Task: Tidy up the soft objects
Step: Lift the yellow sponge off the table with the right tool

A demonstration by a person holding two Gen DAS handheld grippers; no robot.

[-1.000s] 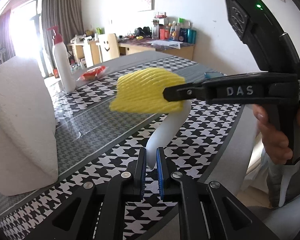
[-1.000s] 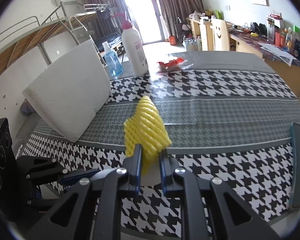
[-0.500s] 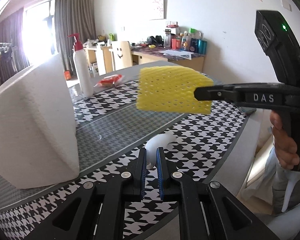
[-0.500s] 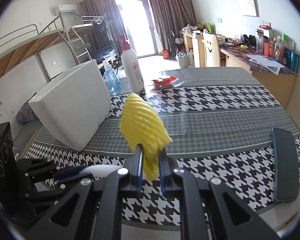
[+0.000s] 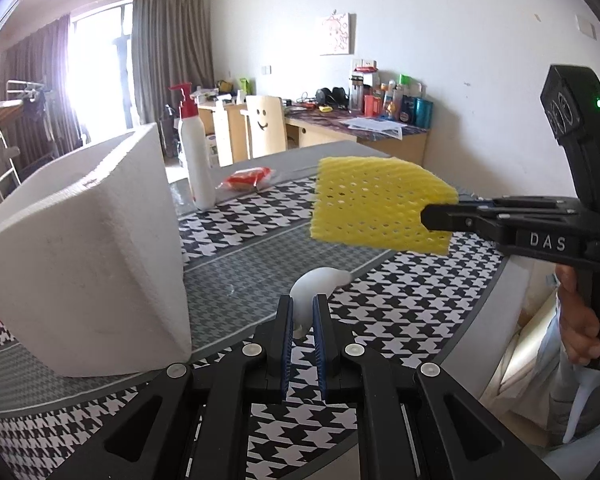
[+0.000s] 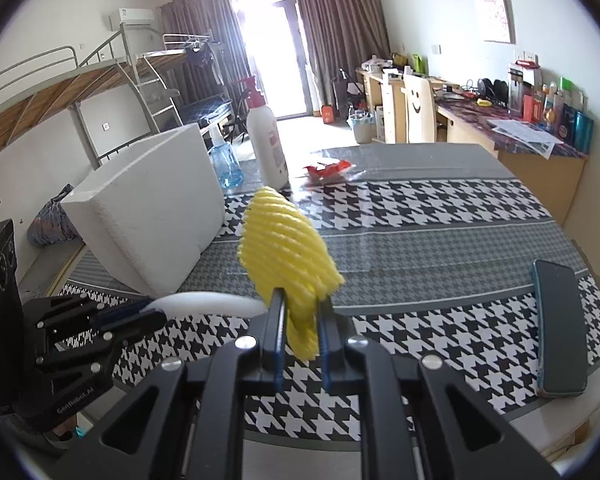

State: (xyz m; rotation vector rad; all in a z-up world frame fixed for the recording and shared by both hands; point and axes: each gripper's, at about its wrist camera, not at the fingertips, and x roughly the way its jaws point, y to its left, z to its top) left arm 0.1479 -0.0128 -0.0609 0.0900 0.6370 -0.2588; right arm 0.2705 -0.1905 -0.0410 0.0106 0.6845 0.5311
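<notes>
My right gripper (image 6: 302,304) is shut on a yellow foam net sleeve (image 6: 288,252) and holds it in the air above the table; it shows in the left wrist view (image 5: 376,206) too, with the right gripper (image 5: 428,216) coming in from the right. My left gripper (image 5: 302,312) is shut on a white foam strip (image 5: 314,284), also held above the table; the strip shows in the right wrist view (image 6: 208,304) by the left gripper (image 6: 156,316). A big white foam block (image 5: 84,248) leans on the table at the left (image 6: 148,208).
The table has a houndstooth cloth (image 6: 440,208). A white pump bottle (image 5: 196,160), a red packet (image 5: 246,178) and a blue bottle (image 6: 226,160) stand at the far side. A dark phone (image 6: 558,320) lies near the right front edge.
Both grippers have risen and drawn back from the table with their foam pieces. The yellow sleeve and the white strip have come apart; the strip no longer reaches up behind the sleeve.
</notes>
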